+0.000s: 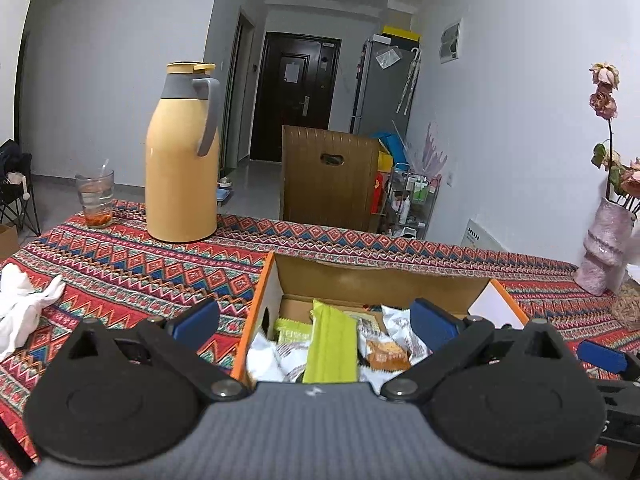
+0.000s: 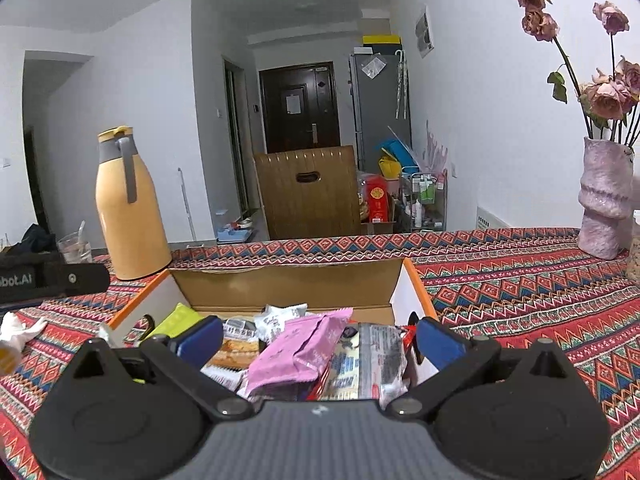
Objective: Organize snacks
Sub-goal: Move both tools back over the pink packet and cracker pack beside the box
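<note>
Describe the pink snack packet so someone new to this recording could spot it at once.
On the patterned tablecloth sits an open cardboard box with orange edges, full of wrapped snacks. The pink packet lies on top of the pile, between the open right gripper fingers. It is the only pink wrapper; its neighbours are white, green or printed.

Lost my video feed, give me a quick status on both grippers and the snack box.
Left gripper open, empty, over box. Right gripper open, empty, over pink packet. Cardboard box open, packed with snacks. Nothing blocking.

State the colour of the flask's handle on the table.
Grey, on the yellow flask; its handle shows best in the left wrist view.
</note>
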Available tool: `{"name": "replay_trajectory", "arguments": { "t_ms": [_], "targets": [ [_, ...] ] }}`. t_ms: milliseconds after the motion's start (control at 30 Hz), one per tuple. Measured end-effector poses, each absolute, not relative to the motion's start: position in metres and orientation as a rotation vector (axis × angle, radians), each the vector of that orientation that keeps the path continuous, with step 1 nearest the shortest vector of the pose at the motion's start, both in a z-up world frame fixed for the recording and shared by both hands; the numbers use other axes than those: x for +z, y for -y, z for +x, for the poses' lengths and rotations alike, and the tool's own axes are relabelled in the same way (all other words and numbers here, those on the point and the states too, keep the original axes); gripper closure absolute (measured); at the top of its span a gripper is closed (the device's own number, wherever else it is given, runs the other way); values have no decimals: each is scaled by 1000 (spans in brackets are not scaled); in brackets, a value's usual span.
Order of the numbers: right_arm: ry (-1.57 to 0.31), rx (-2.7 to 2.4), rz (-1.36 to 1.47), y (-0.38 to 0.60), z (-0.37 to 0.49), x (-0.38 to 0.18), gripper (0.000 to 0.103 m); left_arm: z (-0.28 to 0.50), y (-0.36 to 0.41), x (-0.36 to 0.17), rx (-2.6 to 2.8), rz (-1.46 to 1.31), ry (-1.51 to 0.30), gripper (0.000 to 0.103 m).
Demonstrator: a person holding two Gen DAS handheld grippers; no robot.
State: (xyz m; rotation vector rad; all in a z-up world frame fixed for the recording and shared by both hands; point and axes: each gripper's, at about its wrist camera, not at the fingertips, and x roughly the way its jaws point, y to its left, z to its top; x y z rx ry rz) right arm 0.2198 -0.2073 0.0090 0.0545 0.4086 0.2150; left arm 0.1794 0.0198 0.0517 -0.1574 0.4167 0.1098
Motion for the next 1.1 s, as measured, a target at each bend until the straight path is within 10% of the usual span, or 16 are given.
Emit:
{"name": "replay_trajectory", "arguments": {
  "t_ms": [1100],
  "targets": [
    [-637, 303, -72, 190, 138, -51, 0, 100, -42, -31, 90, -64, -594, 0]
  ]
}}
